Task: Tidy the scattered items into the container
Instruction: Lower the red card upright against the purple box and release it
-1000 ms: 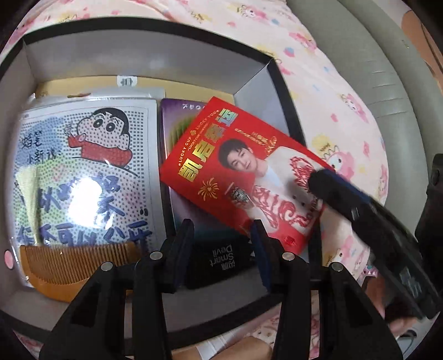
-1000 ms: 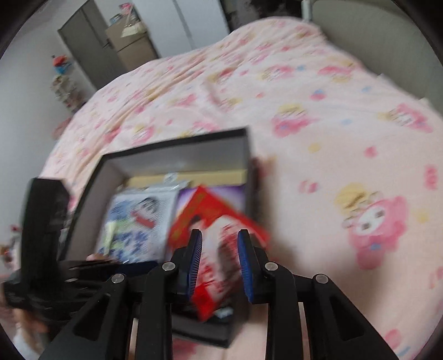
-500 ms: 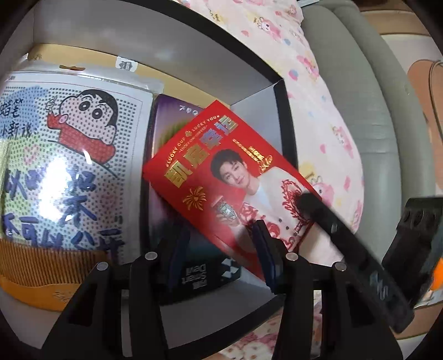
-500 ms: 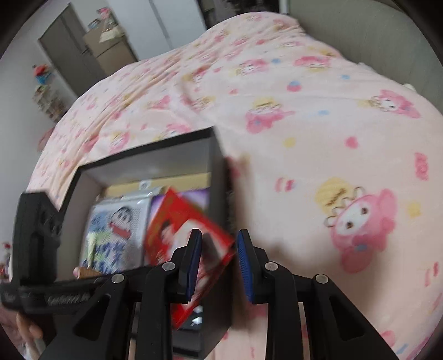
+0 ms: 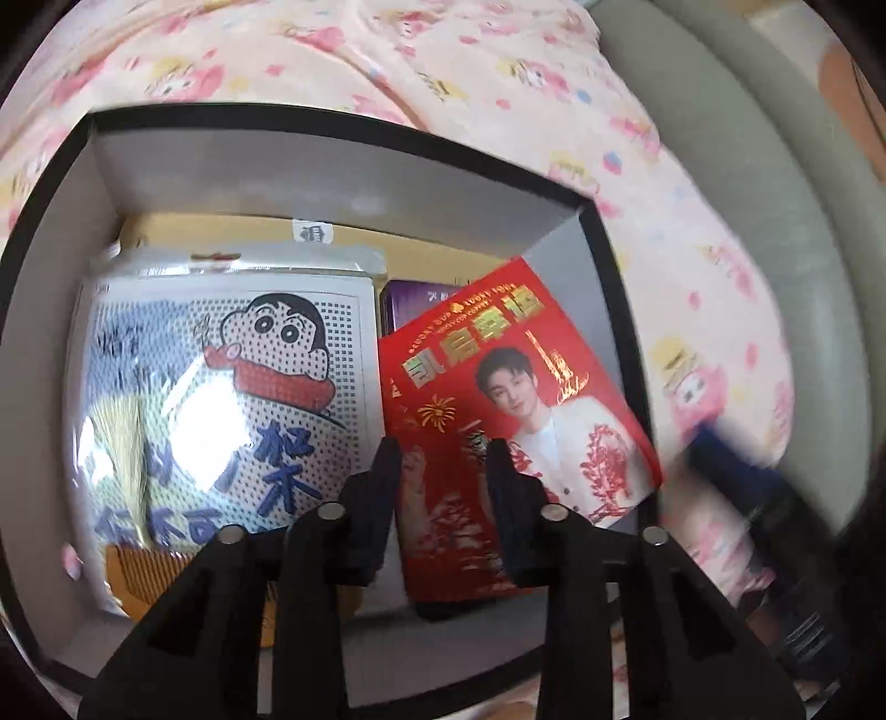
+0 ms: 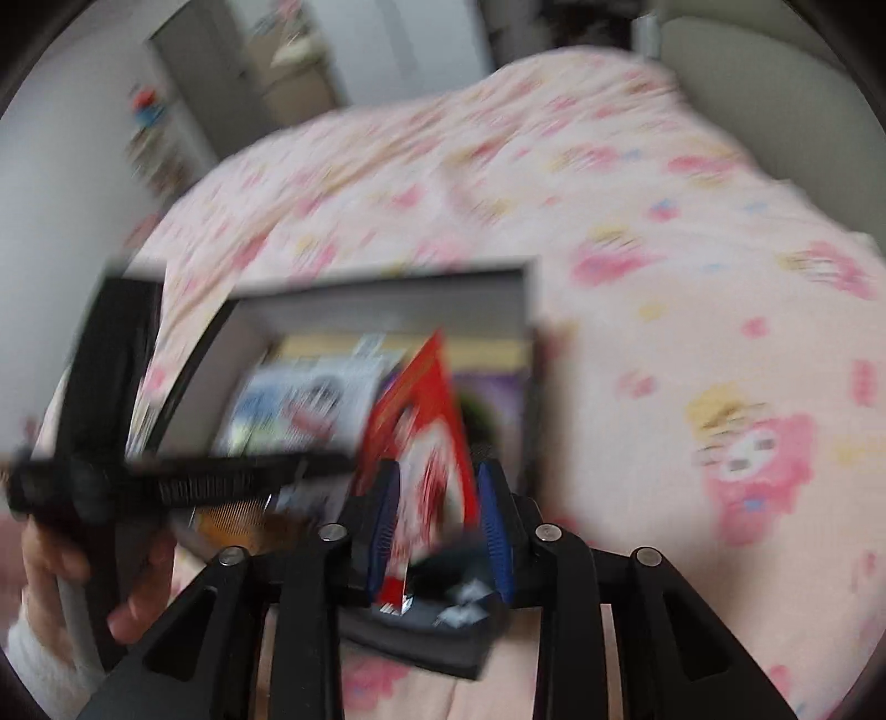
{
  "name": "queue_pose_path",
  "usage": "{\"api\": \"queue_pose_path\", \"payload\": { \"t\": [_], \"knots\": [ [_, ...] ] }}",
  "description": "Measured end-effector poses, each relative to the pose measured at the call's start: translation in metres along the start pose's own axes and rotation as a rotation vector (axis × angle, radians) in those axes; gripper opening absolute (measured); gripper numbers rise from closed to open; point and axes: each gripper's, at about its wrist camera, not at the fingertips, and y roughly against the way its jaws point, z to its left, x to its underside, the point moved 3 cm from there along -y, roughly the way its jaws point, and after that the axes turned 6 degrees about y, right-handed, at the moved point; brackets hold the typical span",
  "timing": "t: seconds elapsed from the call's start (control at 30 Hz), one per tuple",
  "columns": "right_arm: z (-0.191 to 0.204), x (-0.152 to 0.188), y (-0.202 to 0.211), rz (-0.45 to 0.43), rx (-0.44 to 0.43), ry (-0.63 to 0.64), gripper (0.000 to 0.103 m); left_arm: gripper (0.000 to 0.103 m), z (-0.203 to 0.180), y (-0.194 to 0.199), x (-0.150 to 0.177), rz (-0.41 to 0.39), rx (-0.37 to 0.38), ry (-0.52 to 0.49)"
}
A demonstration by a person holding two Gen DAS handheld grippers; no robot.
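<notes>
Envelope [image 6: 426, 476] between right jaws — unpinched

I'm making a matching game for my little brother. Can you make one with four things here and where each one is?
Things:
1 red card
2 cartoon pack
3 comb
4 blanket

Places, as the left wrist view shows them:
A under the box
B left side of the box
C right side of the box
D bottom left, at the cartoon pack's lower end

Pairs: 1-C, 2-B, 3-D, 4-A

Soft daylight, fisheye-bent edges — glare on plastic packet [image 5: 221, 399], right view motion-blurred.
</notes>
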Motion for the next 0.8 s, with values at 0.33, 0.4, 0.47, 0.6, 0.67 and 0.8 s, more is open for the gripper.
{"api": "queue_pose_path", "payload": {
  "t": [0.33, 0.4, 0.47, 0.6, 0.67, 0.8],
  "knots": [
    [-0.038, -0.002, -0.005, 0.002, -0.007, -0.166, 0.026, 0.042, -0.047, -0.027, -0.013, 0.012, -0.02, -0.179],
    [-0.028, -0.001, -0.011, 0.021, 0.032, -0.118, 0.026, 0.041, -0.046, -0.051, -0.016, 0.087, -0.132, -0.163],
    [-0.016, 0.0, -0.016, 0.033, 0.052, -0.077, 0.026, 0.042, -0.046, -0.051, -0.013, 0.113, -0.136, -0.187],
    [-0.014, -0.002, -0.019, 0.035, 0.088, -0.042, 0.026, 0.042, -0.041, -0.03, -0.006, 0.125, -0.047, -0.16],
    [-0.023, -0.005, -0.02, 0.033, 0.163, -0.056, 0.026, 0.042, -0.029, -0.018, -0.01, 0.061, -0.102, -0.123],
    [-0.026, -0.004, -0.033, 0.068, 0.125, -0.077, 0.026, 0.042, -0.003, -0.027, -0.018, 0.091, -0.137, -0.025]
  ]
}}
